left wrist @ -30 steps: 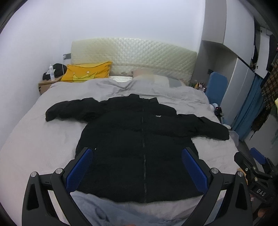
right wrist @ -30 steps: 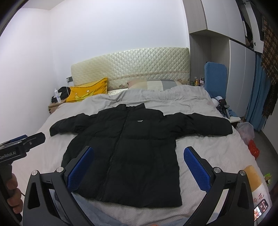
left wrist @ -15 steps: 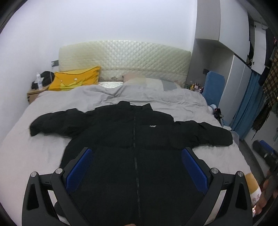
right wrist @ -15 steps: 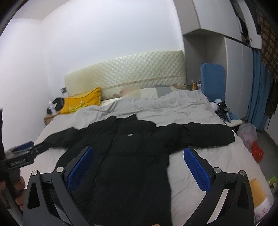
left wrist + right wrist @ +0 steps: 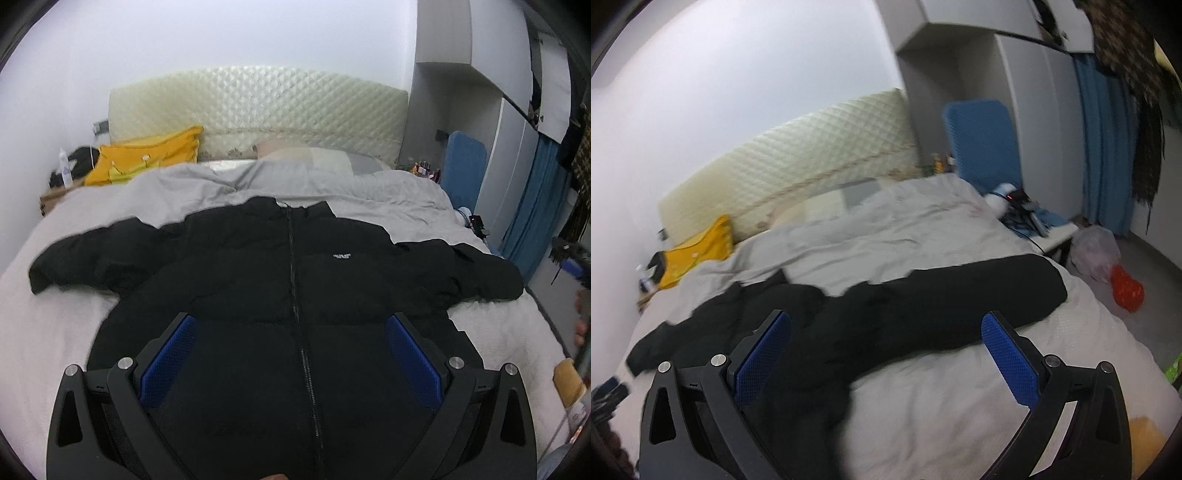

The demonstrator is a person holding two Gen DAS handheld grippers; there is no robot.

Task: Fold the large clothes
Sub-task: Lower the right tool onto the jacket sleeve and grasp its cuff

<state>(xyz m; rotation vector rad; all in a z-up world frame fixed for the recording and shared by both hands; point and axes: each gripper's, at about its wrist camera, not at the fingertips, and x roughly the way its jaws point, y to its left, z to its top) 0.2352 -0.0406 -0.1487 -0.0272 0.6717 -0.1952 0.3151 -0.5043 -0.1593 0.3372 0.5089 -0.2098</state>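
A black puffer jacket lies flat, front up and zipped, on the grey bed, both sleeves spread out sideways. My left gripper is open and empty above the jacket's lower front. In the right wrist view the jacket stretches across the bed, and its right sleeve reaches toward the bed's right edge. My right gripper is open and empty, hovering above that sleeve near the armpit.
A cream quilted headboard, a yellow pillow and a grey duvet are at the far end. A nightstand with a bottle stands on the left. On the right are a blue chair, a bench, bags on the floor and wardrobes.
Both grippers have moved forward over the bed. The left one has come closer over the jacket's body. The right one has swung to the right and tilted, now facing the right sleeve.
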